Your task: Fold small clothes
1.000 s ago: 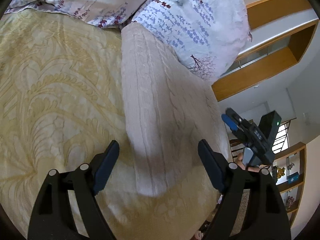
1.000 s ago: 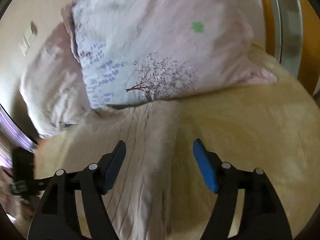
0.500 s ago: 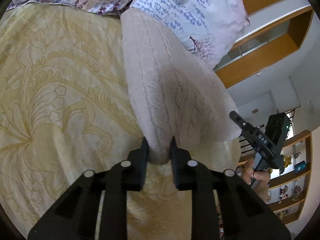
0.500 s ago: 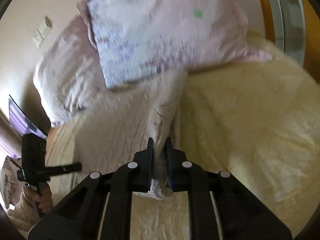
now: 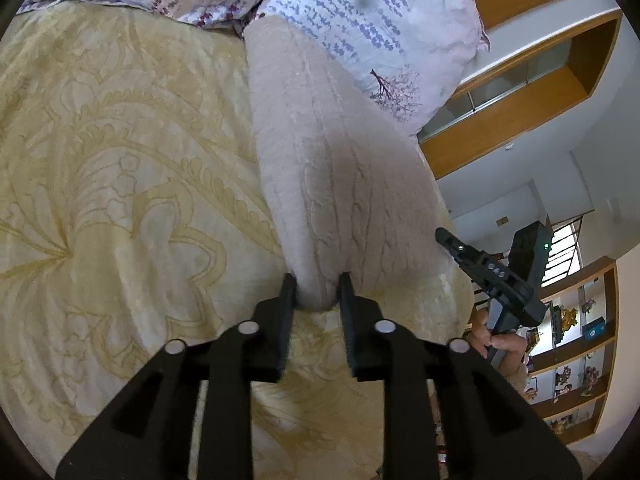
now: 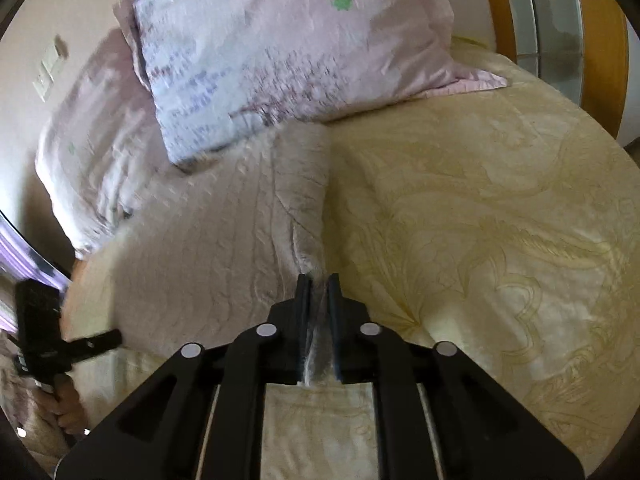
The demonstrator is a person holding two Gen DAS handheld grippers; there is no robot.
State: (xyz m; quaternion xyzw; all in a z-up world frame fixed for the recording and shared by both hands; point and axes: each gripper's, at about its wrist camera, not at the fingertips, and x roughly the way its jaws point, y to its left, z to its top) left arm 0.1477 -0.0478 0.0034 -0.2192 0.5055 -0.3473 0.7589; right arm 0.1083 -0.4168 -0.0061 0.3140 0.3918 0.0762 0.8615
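Observation:
A cream cable-knit sweater (image 5: 336,168) lies on a yellow patterned bedspread (image 5: 120,200), its far end against the pillows. My left gripper (image 5: 317,282) is shut on the sweater's near left corner, which bunches between the jaws. In the right wrist view the sweater (image 6: 224,232) spreads to the left, with a folded strip along its right side. My right gripper (image 6: 318,280) is shut on the near end of that strip. The right gripper also shows in the left wrist view (image 5: 496,276), at the sweater's right edge. The left gripper shows in the right wrist view (image 6: 48,340) at far left.
Two floral pillows (image 6: 288,52) lie at the head of the bed, one (image 5: 380,20) touching the sweater's far end. A wooden headboard (image 6: 560,40) stands behind. Shelves with ornaments (image 5: 576,336) stand beyond the bed's right edge. The bedspread (image 6: 480,240) stretches to the right.
Both grippers went from wide open around the sweater's near edge to shut on it. The near corners have been lifted slightly and bunched.

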